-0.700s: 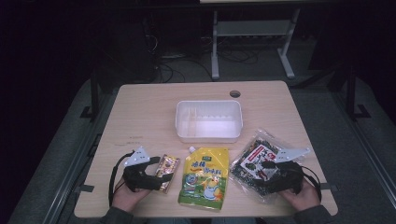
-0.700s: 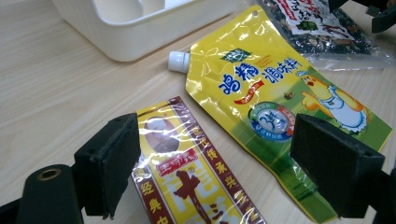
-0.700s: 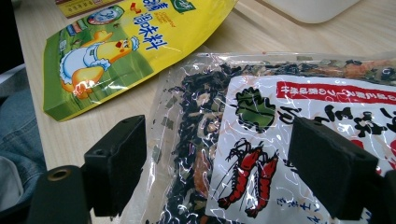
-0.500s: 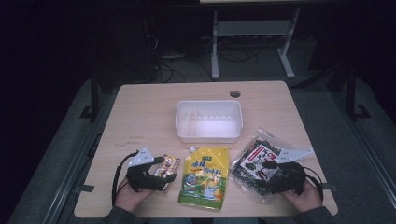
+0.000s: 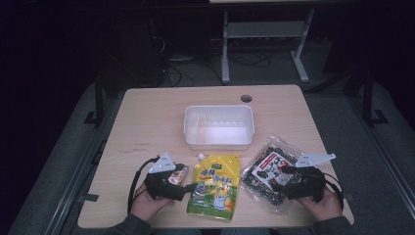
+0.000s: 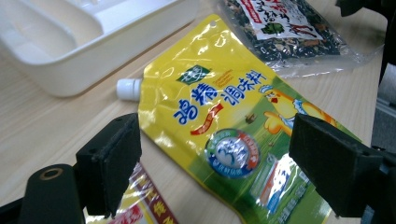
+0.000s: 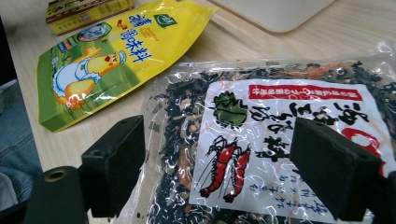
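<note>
A yellow spout pouch (image 5: 214, 185) lies flat at the table's near edge, its white cap toward the white tray (image 5: 219, 143). My left gripper (image 5: 188, 185) is at the pouch's left edge and points right. Its jaws are open in the left gripper view (image 6: 215, 149), above the pouch (image 6: 233, 121), with nothing between the pads. A small orange snack packet (image 5: 177, 175) lies partly under that gripper. On the right lies a clear bag of dark seaweed (image 5: 269, 169). My right gripper (image 5: 280, 180) hovers open over its near end (image 7: 219, 154), above the bag's white label (image 7: 280, 126).
The white tray (image 6: 93, 65) has an inner divider and stands at the table's middle, just beyond the pouch. A round cable hole (image 5: 246, 98) is at the table's far edge. Bare wood lies left and right of the tray. Dark floor and a metal stand lie beyond the table.
My left gripper has shifted a little to the right, over the orange packet and toward the yellow pouch. The right gripper and the bags have stayed in place.
</note>
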A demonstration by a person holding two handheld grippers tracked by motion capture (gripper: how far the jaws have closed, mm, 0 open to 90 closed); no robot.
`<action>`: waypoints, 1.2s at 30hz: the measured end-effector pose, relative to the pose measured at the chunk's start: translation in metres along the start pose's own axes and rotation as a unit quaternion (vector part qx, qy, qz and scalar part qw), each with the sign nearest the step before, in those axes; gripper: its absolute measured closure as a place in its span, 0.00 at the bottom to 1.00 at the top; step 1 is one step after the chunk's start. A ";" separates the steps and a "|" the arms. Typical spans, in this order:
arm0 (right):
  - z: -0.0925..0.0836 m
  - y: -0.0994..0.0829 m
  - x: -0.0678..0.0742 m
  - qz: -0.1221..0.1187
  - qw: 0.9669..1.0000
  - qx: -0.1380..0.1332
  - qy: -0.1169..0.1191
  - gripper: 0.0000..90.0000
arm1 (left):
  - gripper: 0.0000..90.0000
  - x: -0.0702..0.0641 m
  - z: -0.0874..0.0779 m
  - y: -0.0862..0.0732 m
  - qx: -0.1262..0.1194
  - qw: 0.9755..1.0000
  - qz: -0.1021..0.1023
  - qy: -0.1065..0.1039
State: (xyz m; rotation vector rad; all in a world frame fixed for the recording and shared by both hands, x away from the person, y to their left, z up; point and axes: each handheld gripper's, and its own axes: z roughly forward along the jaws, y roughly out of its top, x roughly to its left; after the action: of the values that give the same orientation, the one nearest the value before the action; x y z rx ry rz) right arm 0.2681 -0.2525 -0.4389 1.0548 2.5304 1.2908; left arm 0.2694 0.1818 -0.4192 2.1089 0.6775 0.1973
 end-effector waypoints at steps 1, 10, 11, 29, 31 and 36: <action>-0.001 0.001 0.000 0.003 1.000 -0.001 -0.003 0.19 | 0.19 -0.001 0.002 0.002 0.000 1.000 0.001 -0.004; -0.011 0.009 -0.006 0.017 1.000 -0.011 -0.015 0.19 | 0.20 -0.017 0.022 0.023 0.019 0.999 0.033 -0.029; -0.012 0.010 -0.007 0.017 1.000 -0.012 -0.015 0.18 | 0.20 -0.019 0.025 0.026 0.022 0.999 0.036 -0.032; -0.027 0.020 -0.031 0.053 0.998 0.002 -0.040 0.16 | 0.21 -0.046 0.067 0.064 0.047 0.994 0.071 -0.065; -0.028 0.022 -0.036 0.055 0.997 0.005 -0.046 0.16 | 0.21 -0.048 0.073 0.067 0.051 0.994 0.072 -0.070; -0.030 0.027 -0.050 0.071 0.995 0.015 -0.061 0.16 | 0.22 -0.053 0.090 0.075 0.065 0.992 0.077 -0.076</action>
State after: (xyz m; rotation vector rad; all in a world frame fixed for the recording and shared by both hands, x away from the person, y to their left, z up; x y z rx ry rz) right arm 0.3079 -0.2930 -0.4103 1.3000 2.4308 1.1832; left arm 0.2884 0.0553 -0.4068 2.2759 0.4478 0.0763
